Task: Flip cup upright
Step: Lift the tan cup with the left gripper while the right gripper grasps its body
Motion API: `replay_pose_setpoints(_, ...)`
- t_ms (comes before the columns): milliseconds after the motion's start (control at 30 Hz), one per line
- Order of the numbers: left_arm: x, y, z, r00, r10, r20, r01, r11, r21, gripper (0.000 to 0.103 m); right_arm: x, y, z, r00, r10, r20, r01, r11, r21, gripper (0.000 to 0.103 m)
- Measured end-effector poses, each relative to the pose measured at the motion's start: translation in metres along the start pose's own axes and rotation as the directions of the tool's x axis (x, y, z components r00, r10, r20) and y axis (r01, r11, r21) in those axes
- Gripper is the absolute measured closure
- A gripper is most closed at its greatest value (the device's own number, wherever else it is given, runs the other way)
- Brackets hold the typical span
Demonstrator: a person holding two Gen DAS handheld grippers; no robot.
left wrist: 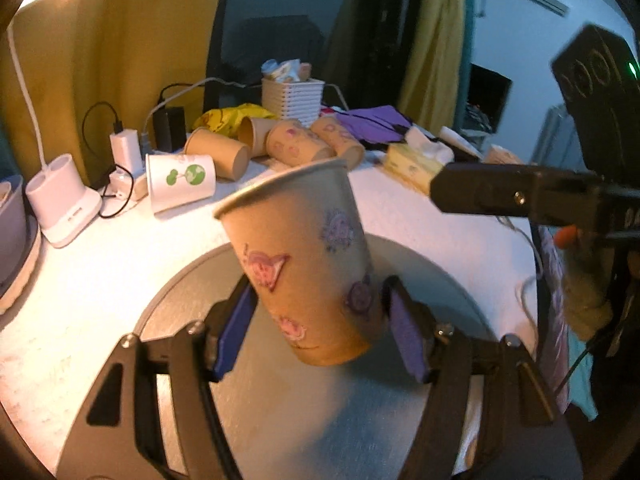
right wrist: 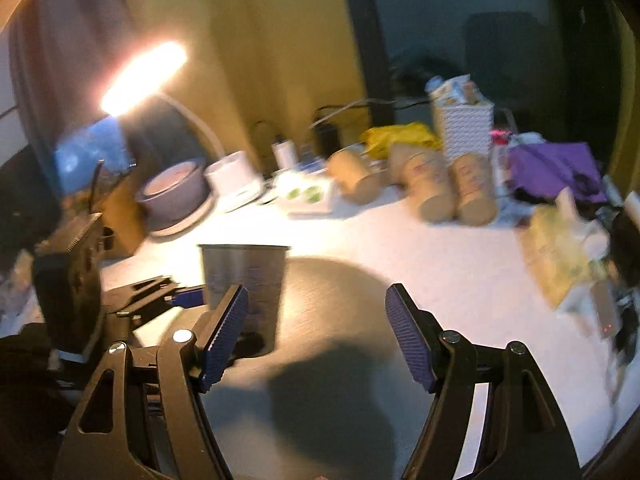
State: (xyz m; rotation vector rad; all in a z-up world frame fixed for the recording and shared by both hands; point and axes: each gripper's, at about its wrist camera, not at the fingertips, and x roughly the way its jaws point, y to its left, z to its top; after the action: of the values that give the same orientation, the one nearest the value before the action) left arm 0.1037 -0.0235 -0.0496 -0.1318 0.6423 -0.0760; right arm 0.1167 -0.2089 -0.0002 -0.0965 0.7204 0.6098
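Note:
A tan paper cup (left wrist: 304, 256) with pink and purple prints sits mouth up, tilted a little to the left, between the blue pads of my left gripper (left wrist: 320, 320) above a round grey tray (left wrist: 420, 264). The pads press its lower sides. In the right wrist view the same cup (right wrist: 244, 280) looks dark and upright on the grey tray (right wrist: 340, 304), with the left gripper's blue finger (right wrist: 188, 298) at its side. My right gripper (right wrist: 316, 332) is open and empty, to the right of the cup. It shows in the left wrist view (left wrist: 480, 192) at the right, above the table.
Several tan cups (left wrist: 280, 140) and a white cup with green prints (left wrist: 180, 182) lie on their sides at the back of the white table. A white lamp base (left wrist: 60, 204), chargers, a white basket (left wrist: 292, 98), a tissue box (left wrist: 416, 164) and purple cloth line the back.

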Motion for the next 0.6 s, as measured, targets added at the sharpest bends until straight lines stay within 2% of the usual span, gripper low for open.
replay_pose_setpoints(133, -0.02, -0.005, -0.02, 0.998, -0.035, 0.044, 0.032, 0.997, 0.069, 0.037, 0.001, 0.027, -0.014, 0.996, 0.08, -0.027, -0.08, 0.997, 0.016, 0.029)
replay_pose_setpoints(267, -0.039, -0.006, -0.034, 0.988, -0.127, 0.084, 0.118, 0.987, 0.105, 0.037, 0.002, 0.048, -0.02, 0.986, 0.158, -0.048, -0.157, 0.987, 0.028, 0.029)
replay_pose_setpoints(400, -0.064, -0.017, -0.038, 0.977, -0.149, 0.155, 0.122, 0.977, 0.174, 0.037, 0.002, 0.068, -0.022, 0.977, 0.201, -0.068, -0.201, 0.98, 0.008, 0.028)
replay_pose_setpoints(600, -0.078, -0.021, -0.045, 0.975, -0.123, 0.183, 0.081, 0.972, 0.223, 0.037, -0.001, 0.08, -0.025, 0.975, 0.212, -0.069, -0.213, 0.977, -0.005, 0.026)
